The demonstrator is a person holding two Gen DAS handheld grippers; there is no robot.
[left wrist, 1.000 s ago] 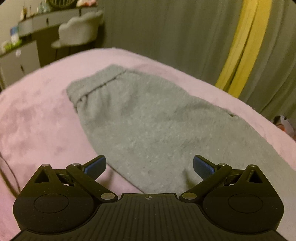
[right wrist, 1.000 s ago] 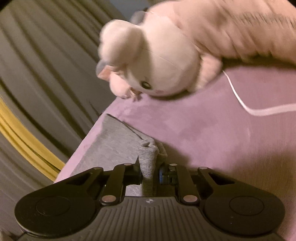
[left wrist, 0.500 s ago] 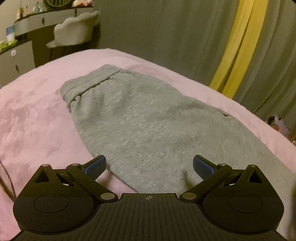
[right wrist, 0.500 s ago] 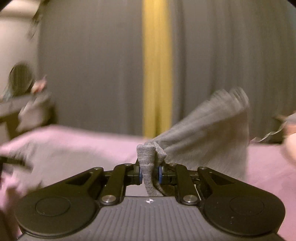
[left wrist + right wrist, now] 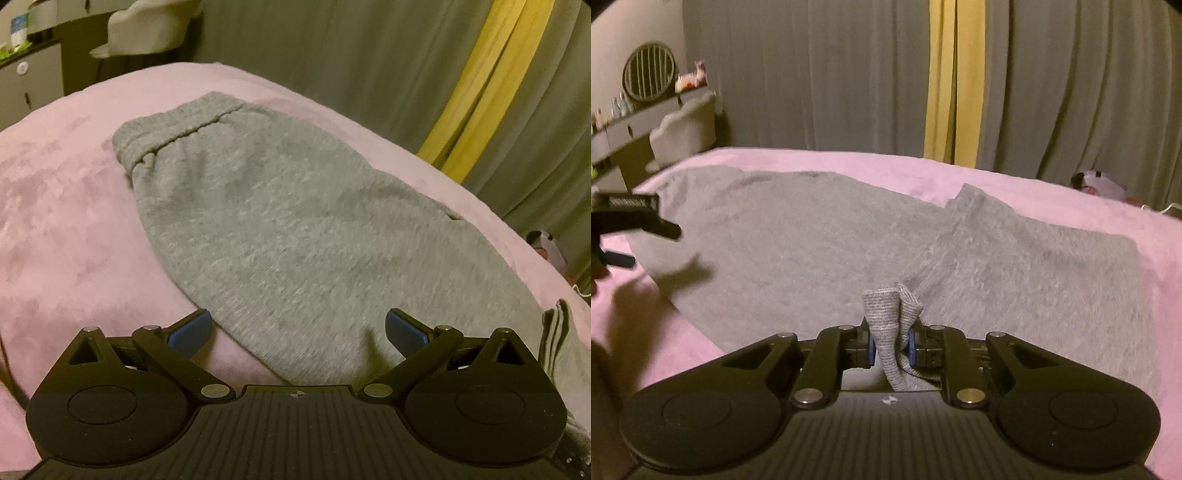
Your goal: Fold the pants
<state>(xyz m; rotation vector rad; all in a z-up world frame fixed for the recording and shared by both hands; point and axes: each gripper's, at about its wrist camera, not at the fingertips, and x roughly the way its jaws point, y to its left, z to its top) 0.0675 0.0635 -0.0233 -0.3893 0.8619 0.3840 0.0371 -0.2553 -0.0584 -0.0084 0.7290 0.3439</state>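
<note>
Pants [image 5: 295,229] in grey sweat fabric lie spread across a pink-covered bed [image 5: 62,221], waistband [image 5: 177,129] toward the far end, as a fold gets under way. In the span of a second the right hand-held gripper [image 5: 891,345] has swung away from a plush toy at the head of the bed and round to face the curtains [image 5: 812,74], carrying the ribbed cuff [image 5: 888,314] of a leg with it; the leg [image 5: 1015,258] now lies doubled back over the rest of the garment, its crease running diagonally across the cloth. That suggests the lengthwise fold is roughly half made, with the cuff not yet laid down. The right hand-held gripper's jaws are pressed together on the bunched cuff, cloth spilling out above and below the blue pads [image 5: 871,347]. The left hand-held gripper [image 5: 297,328] hovers low over the near edge of the pants, having edged a little closer to the fabric, its blue pads [image 5: 190,330] spread wide and holding nothing; whether they brush the cloth cannot be told. Seen from the right wrist camera, the left tool sits at the far left edge, just above the garment's side.
</note>
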